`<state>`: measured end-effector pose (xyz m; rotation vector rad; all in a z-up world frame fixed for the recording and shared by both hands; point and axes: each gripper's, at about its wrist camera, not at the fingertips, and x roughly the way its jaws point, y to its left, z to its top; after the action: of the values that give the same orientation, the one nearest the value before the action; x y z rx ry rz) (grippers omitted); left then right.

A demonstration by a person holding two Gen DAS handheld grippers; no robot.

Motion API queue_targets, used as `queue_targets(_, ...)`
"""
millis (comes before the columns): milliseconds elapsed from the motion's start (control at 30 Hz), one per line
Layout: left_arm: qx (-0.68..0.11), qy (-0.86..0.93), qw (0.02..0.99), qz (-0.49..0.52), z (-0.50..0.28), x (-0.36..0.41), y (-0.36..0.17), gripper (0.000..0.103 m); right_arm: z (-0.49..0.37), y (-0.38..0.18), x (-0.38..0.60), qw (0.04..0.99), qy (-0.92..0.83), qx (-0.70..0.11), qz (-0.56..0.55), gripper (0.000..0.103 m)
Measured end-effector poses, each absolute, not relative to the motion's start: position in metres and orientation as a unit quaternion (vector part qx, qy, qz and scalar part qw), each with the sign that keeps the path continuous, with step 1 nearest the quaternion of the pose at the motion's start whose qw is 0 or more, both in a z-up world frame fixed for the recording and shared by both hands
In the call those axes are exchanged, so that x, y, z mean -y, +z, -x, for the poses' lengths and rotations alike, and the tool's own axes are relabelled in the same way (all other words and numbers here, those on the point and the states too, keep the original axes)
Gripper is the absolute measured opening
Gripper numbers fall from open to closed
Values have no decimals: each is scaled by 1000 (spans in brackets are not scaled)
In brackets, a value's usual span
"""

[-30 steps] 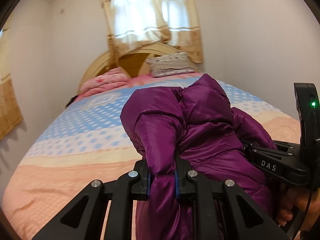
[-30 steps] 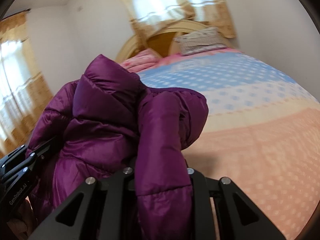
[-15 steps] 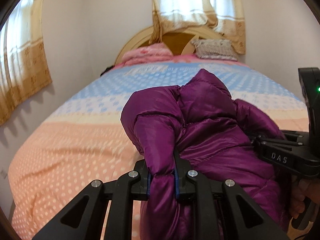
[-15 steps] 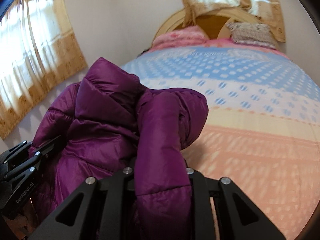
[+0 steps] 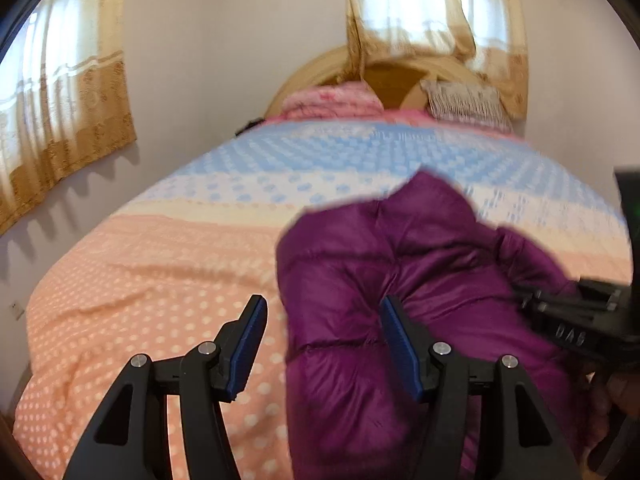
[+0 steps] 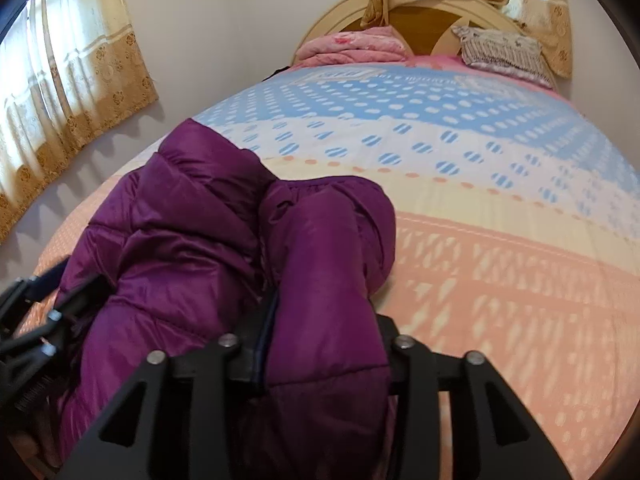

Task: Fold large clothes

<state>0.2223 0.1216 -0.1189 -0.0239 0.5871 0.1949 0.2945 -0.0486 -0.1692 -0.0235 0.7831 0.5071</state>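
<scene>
A purple puffer jacket (image 5: 404,280) lies bundled on the near end of the bed (image 5: 168,280). My left gripper (image 5: 322,328) is open, its blue-padded fingers spread; the jacket's left edge sits between them, close to the right finger. The right gripper shows at the right edge of this view (image 5: 576,320). In the right wrist view my right gripper (image 6: 320,320) is shut on a thick fold of the jacket (image 6: 320,264), which hides the fingertips. The left gripper shows at the lower left of that view (image 6: 28,320).
The bed has a peach, cream and blue dotted cover (image 6: 500,184). A folded pink quilt (image 6: 356,46) and a patterned pillow (image 6: 504,50) lie at the wooden headboard (image 6: 424,28). Walls and gold curtains (image 5: 68,108) stand to the left and behind.
My left gripper has opened and let go of the jacket fold. Both grippers and the jacket have come down toward the bed's near end. The right gripper keeps its hold.
</scene>
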Motion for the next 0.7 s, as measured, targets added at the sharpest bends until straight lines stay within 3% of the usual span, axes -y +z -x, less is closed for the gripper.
queue_targets(33,-274,94,957,15,-212,-121,-108,60,-288,-163,52,896,241,-373,13,52)
queue_targets(100,-249,101,963,18,-187,-119,-83,63,-267,-148,61,907,234,-348,18,75)
queue_targets(467,-145,104,983,33,-78,-114,-1,81,-150,-53,117,948,200,-244,28,82)
queue_targets(700,-134,98,985,38,-60,-114,11,82,-126,-32,122,955,205,-213,25,82)
